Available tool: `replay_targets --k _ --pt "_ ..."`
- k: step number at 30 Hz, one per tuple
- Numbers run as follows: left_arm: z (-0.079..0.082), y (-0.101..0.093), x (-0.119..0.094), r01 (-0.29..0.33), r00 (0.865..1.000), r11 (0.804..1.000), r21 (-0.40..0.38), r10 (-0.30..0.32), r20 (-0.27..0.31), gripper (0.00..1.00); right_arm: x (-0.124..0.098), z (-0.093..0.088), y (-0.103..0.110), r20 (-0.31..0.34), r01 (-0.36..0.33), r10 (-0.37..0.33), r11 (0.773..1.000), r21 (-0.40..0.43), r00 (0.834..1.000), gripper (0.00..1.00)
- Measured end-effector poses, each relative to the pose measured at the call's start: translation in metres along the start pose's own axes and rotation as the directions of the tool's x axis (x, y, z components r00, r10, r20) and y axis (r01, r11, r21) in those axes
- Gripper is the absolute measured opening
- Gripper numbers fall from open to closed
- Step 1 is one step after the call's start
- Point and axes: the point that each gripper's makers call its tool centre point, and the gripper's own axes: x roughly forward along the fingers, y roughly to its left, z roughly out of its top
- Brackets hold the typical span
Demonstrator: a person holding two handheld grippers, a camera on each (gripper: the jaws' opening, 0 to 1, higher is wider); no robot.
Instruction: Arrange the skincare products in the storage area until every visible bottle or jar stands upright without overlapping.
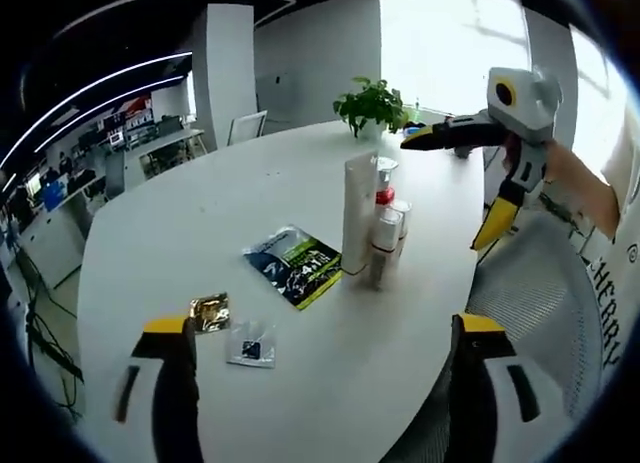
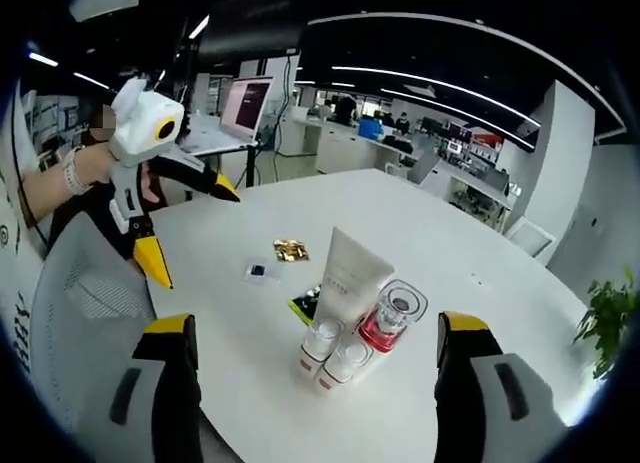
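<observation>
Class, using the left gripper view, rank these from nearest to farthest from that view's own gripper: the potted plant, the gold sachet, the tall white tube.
1. Gold sachet, just beyond the left gripper, by its left jaw.
2. Tall white tube, mid-table, standing among the bottles.
3. Potted plant, at the table's far edge.

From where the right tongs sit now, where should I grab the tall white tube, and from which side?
Take the tall white upright tube high on its flat body, closing across the thin faces. Come from above: the clear-capped red bottle and two small white bottles crowd its base on the near side, while its upper part stands free above them. The right tongs are open.
</observation>
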Motion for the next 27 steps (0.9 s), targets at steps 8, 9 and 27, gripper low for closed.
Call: replay_targets --k 8,9,27 --pt "-0.015 0.009 0.013 0.034 0.998 0.999 -0.004 -0.034 -0.049 0.99 0.001 -0.004 0.000 -0.016 -0.008 0.008 1.000 -0.004 1.000 0.96" --pt "-0.017 0.013 0.016 0.030 0.998 1.000 -0.005 -0.030 -0.057 0.99 0.001 -0.005 0.000 -0.025 -0.015 0.015 1.000 0.003 1.000 0.96" --pt "-0.039 0.032 0.049 0.026 0.991 0.999 -0.039 -0.031 -0.128 0.99 0.007 -0.017 -0.001 -0.062 -0.014 0.014 1.000 0.004 0.998 0.97"
